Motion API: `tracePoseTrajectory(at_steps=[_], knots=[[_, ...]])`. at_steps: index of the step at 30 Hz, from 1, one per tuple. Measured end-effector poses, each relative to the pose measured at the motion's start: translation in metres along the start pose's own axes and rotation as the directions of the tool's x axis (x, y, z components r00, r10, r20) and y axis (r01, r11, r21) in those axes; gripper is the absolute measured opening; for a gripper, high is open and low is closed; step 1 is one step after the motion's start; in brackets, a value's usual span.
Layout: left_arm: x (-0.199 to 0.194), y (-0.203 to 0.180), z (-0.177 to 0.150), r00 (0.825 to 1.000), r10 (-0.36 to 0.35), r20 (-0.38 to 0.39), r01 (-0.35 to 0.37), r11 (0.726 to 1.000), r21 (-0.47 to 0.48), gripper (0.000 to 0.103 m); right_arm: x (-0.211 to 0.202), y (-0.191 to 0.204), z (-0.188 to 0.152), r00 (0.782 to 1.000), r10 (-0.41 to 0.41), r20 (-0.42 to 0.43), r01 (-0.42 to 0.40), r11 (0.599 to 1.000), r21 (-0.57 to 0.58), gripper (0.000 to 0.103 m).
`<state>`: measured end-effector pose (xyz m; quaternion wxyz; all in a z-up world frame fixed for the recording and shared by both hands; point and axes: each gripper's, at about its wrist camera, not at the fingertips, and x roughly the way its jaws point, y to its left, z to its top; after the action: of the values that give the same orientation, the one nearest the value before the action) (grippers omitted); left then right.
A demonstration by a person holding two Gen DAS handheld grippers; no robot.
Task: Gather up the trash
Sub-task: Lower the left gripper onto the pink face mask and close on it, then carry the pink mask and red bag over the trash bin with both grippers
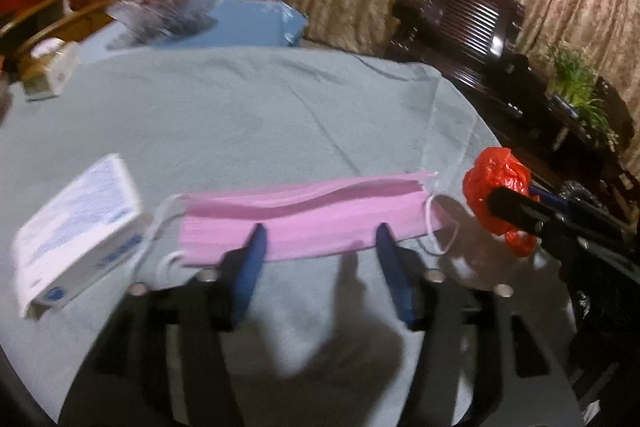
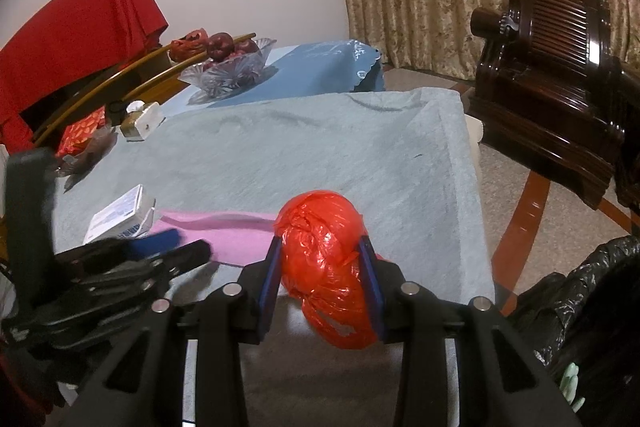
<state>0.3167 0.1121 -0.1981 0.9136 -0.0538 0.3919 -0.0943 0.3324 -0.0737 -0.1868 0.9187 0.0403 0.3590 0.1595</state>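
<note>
A pink face mask (image 1: 312, 219) lies flat on the grey-green cloth (image 1: 240, 115). My left gripper (image 1: 320, 231) is open, its two blue fingertips at the mask's near edge, one on each side of its middle. A white box (image 1: 76, 231) lies just left of the mask. My right gripper (image 2: 320, 247) is shut on a crumpled red plastic bag (image 2: 324, 263) and holds it above the cloth's near right part. The red bag (image 1: 496, 183) also shows at the right of the left wrist view. The mask (image 2: 224, 231) and the box (image 2: 120, 217) show in the right wrist view, behind my left gripper (image 2: 160, 247).
A black trash bag (image 2: 580, 291) stands on the floor at the right of the table. A glass bowl of red fruit (image 2: 230, 65) and a small white-gold box (image 2: 140, 121) sit at the far left. A dark wooden chair (image 2: 552, 75) stands at the right.
</note>
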Motion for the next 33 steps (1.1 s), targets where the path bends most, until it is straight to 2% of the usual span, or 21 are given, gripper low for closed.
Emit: tracePoseTrajectory(at_steps=[5, 9, 12, 16, 19, 23, 26, 27, 33], knots=[[-0.006, 0.027, -0.005, 0.997, 0.079, -0.017, -0.08, 0.995, -0.056, 0.066, 0.0, 0.003, -0.001, 1.0, 0.006, 0.001, -0.006, 1.0, -0.002, 0.037], [0.007, 0.041, 0.001, 0.997, 0.055, -0.058, -0.062, 0.99, -0.124, 0.072, 0.001, 0.004, -0.001, 1.0, 0.008, -0.002, -0.008, 1.0, -0.006, 0.037], [0.016, 0.038, 0.01, 0.996, 0.058, -0.063, -0.065, 0.991, -0.114, 0.079, 0.001, 0.005, 0.0, 1.0, 0.005, -0.004, -0.005, 1.0, -0.012, 0.037], [0.024, 0.033, 0.016, 0.995, 0.079, -0.068, -0.086, 0.991, -0.106, 0.078, 0.001, 0.004, 0.0, 1.0, -0.001, -0.004, 0.001, 1.0, -0.02, 0.037], [0.025, 0.03, 0.016, 0.992, 0.104, -0.069, -0.11, 0.99, -0.085, 0.061, 0.001, 0.003, -0.001, 1.0, -0.001, -0.006, 0.001, 1.0, -0.017, 0.037], [0.023, 0.03, 0.015, 0.994, 0.085, -0.066, -0.09, 0.993, -0.08, 0.025, 0.001, 0.004, -0.001, 1.0, 0.0, -0.006, 0.0, 1.0, -0.012, 0.037], [0.021, 0.025, 0.014, 0.995, 0.082, -0.06, -0.086, 0.994, -0.061, 0.008, 0.001, 0.005, -0.001, 1.0, 0.001, -0.005, -0.001, 1.0, -0.013, 0.037], [0.019, 0.024, 0.012, 0.995, 0.08, -0.056, -0.083, 0.995, -0.06, 0.004, 0.0, 0.006, -0.001, 1.0, 0.001, -0.004, -0.002, 1.0, -0.014, 0.037], [-0.001, 0.021, 0.006, 0.998, 0.059, -0.012, -0.059, 0.994, -0.093, 0.003, -0.01, 0.004, 0.002, 1.0, 0.004, 0.015, -0.004, 1.0, -0.016, 0.037]])
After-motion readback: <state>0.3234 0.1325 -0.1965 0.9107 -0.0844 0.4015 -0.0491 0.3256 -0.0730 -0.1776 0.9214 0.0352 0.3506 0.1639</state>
